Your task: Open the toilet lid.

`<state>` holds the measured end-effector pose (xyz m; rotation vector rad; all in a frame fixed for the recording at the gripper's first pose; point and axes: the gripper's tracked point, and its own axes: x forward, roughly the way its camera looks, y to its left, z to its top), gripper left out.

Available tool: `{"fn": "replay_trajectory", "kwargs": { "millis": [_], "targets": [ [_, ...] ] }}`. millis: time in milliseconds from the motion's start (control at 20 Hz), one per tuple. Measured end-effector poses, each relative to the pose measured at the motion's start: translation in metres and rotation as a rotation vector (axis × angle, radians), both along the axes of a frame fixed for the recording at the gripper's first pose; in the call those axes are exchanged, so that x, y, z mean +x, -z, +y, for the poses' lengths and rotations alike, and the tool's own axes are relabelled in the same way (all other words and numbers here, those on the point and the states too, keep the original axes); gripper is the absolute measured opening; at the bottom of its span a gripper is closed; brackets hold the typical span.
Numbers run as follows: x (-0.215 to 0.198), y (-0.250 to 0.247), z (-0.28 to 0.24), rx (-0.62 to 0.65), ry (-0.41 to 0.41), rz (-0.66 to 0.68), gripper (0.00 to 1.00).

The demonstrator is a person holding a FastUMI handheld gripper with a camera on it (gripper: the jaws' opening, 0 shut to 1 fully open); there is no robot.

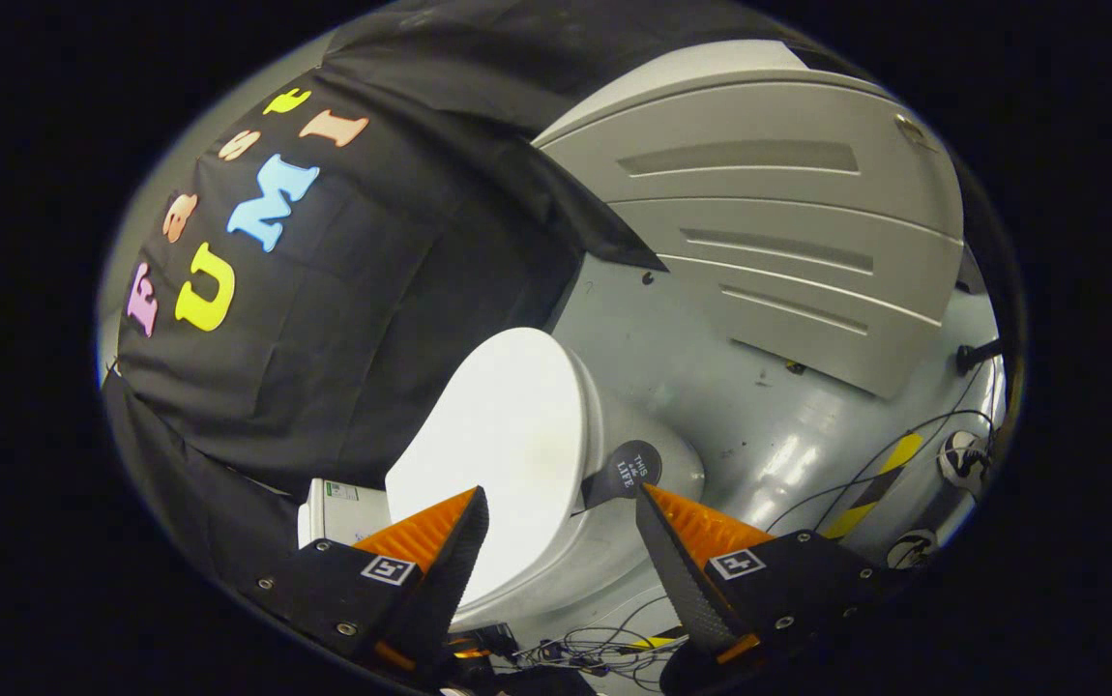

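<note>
Tongs (561,503): spread wide, empty. Lid (498,435): white, down on toilet (604,541), just ahead, between fingers. Floor (711,358): grey, cables.

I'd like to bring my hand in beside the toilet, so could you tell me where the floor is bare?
Bare grey floor lies between the toilet lid and the grey panel. Crowded: cables below the open gripper, and striped tape with more wires beyond its right finger.

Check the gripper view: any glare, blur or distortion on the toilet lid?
Gripper view: toilet lid is brightly lit, nearly blown out, edges sharp; glare streaks on the grey floor; fisheye bends the wall panel; open gripper fingers in focus, apart, touching nothing.
</note>
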<state>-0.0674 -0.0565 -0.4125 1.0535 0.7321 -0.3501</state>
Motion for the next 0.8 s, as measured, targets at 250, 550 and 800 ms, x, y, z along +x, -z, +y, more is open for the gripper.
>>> {"fn": "replay_trajectory", "kwargs": {
  "millis": [250,550,800],
  "targets": [
    [-0.006,0.024,-0.008,0.041,0.035,0.023,0.94],
    [0.006,0.044,-0.012,0.107,0.064,-0.01,0.91],
    [0.01,0.062,-0.014,0.156,0.068,-0.027,0.77]
  ]
}}
